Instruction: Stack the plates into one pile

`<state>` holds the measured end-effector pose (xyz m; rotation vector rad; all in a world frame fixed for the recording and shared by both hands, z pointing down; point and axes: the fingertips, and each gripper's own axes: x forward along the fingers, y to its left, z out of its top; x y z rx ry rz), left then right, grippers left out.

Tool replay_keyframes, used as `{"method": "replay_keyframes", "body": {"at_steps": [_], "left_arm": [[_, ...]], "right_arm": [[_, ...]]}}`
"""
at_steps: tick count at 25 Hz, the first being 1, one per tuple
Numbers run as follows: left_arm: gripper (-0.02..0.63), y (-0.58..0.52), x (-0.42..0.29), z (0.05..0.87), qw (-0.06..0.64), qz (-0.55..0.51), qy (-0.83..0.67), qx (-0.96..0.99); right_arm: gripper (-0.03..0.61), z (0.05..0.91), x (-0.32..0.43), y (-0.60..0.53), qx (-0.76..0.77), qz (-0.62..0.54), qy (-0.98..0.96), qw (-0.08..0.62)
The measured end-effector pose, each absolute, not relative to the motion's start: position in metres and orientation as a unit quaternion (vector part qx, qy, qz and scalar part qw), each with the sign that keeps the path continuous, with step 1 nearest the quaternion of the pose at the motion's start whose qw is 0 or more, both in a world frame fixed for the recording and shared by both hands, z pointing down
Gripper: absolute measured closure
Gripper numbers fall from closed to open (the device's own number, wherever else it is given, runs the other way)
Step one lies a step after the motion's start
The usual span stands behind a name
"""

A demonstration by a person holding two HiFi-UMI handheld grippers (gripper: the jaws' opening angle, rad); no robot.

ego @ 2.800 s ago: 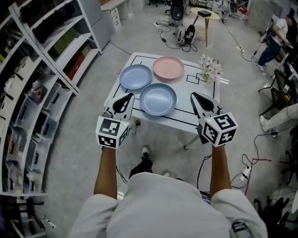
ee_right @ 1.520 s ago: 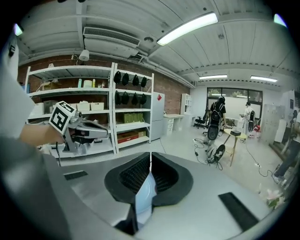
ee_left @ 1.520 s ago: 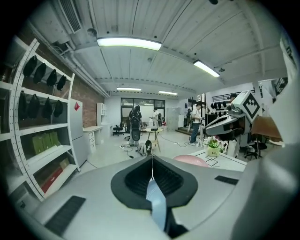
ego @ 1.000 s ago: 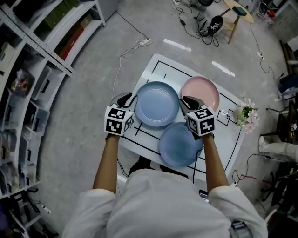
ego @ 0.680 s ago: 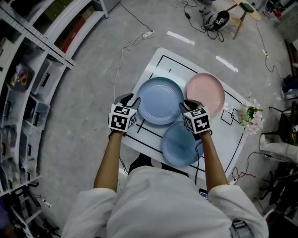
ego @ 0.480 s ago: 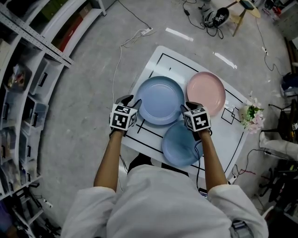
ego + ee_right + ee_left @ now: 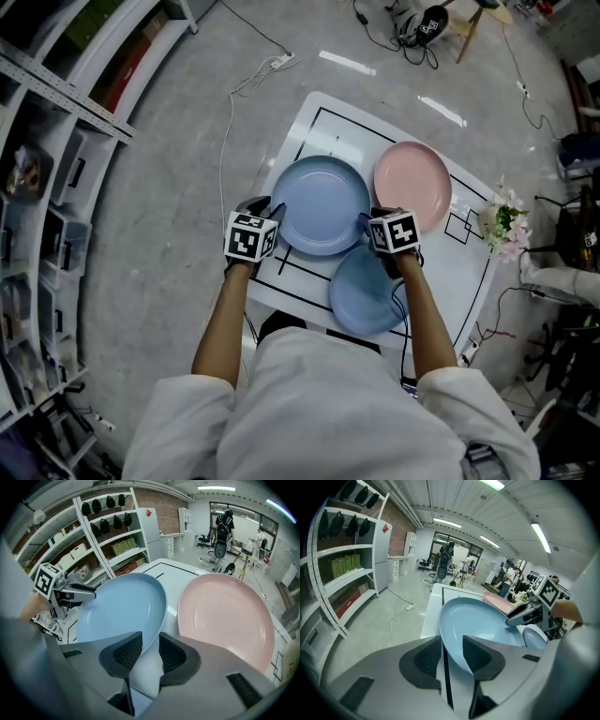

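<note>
Head view — right forearm (image 7: 418, 311) hides part of the nearest blue plate (image 7: 361, 298).

Grey concrete floor (image 7: 159, 234) strewn with cables (image 7: 253, 70), white shelving racks (image 7: 56, 141) along the left, strip lights (image 7: 541, 536) overhead.
</note>
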<state>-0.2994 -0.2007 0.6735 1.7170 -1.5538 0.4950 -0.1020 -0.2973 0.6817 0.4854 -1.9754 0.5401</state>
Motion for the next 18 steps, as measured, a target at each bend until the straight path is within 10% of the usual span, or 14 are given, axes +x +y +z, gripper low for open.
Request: {"method": "replay_keyframes", "body": {"at_steps": [18], "left_arm": [[0.577, -0.213, -0.298, 0.589, 0.298, 0.098, -0.651, 0.691]], "right_arm": [[0.474, 0.591, -0.073, -0.275, 0.274, 0.139, -0.853, 0.421]]}}
